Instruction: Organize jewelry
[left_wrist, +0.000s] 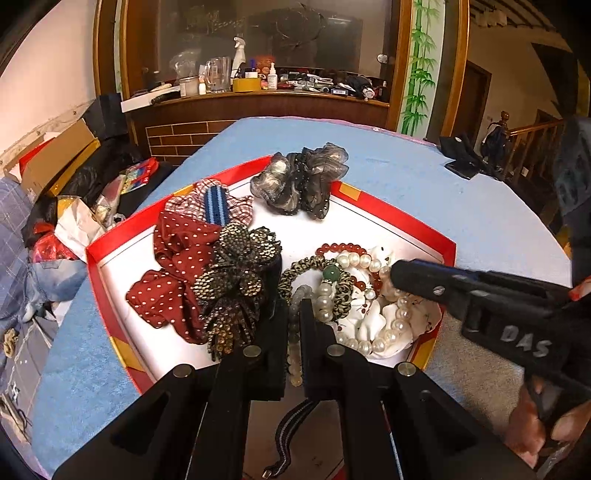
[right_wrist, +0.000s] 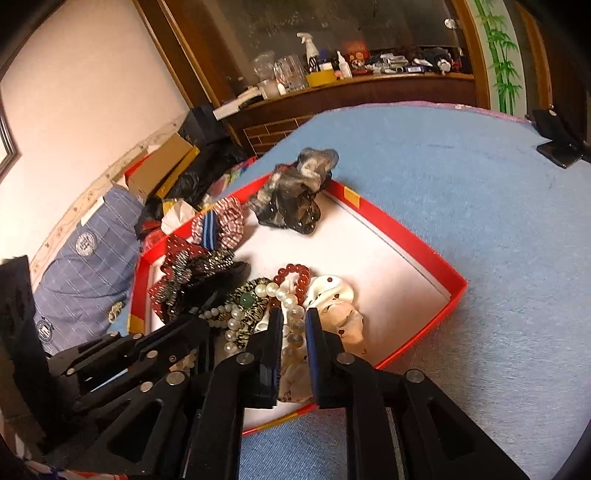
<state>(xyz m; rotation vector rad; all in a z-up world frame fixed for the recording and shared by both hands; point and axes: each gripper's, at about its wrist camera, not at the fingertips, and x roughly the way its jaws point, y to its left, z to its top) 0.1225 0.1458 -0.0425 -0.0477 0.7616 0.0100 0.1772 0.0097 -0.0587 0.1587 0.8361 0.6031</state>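
Inside the red box, at its near corner, the pearl bracelet lies heaped with a red bead bracelet over a white scrunchie; the left gripper pinches a pale bead strand, and the right gripper, slightly parted, straddles pearls beside it

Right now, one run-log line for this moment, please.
task: organize jewelry | left hand-held gripper: shut on pale bead bracelet | right hand-held gripper: slightly open over pearl strand | site: red box
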